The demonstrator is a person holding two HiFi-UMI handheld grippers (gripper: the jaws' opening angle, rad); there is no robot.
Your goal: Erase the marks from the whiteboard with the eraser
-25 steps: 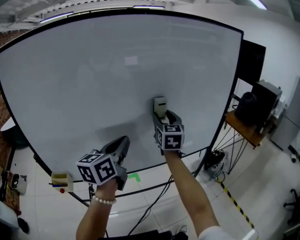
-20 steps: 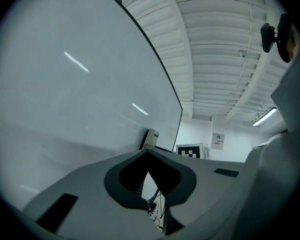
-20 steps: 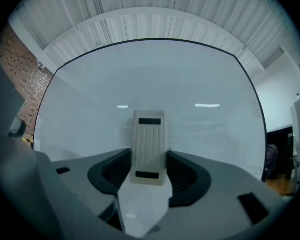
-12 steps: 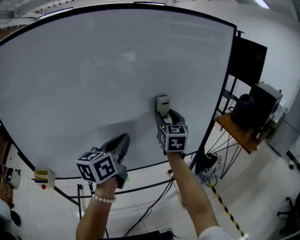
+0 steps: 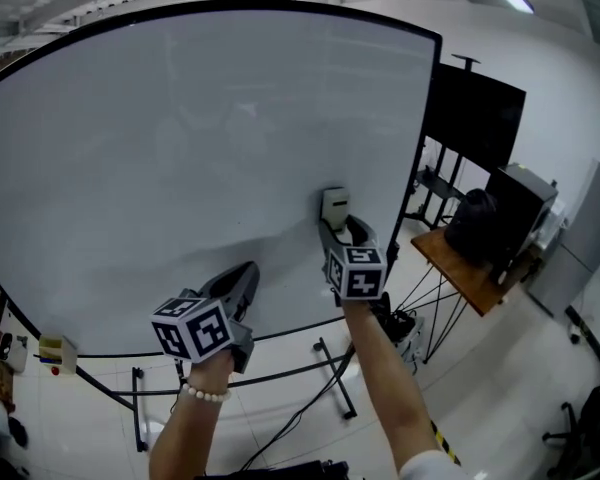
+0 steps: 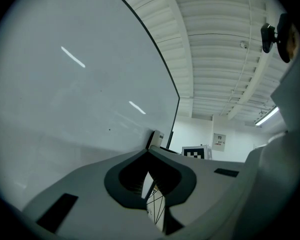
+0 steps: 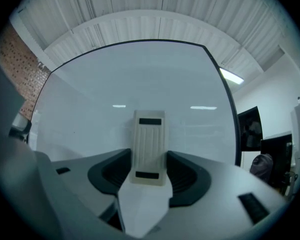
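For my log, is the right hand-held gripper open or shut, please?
Shut: the right hand-held gripper has its jaws closed on both sides of the eraser.

One whiteboard (image 5: pixel 180 148), one eraser (image 5: pixel 334 206), two grippers (a left gripper (image 5: pixel 248 270) and a right gripper (image 5: pixel 339 228)).

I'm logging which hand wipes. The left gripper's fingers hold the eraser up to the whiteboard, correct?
Not quite: the right gripper holds it. The right gripper view shows its fingers shut on the eraser, held up to the whiteboard. In the left gripper view, the left gripper has nothing between its fingers.
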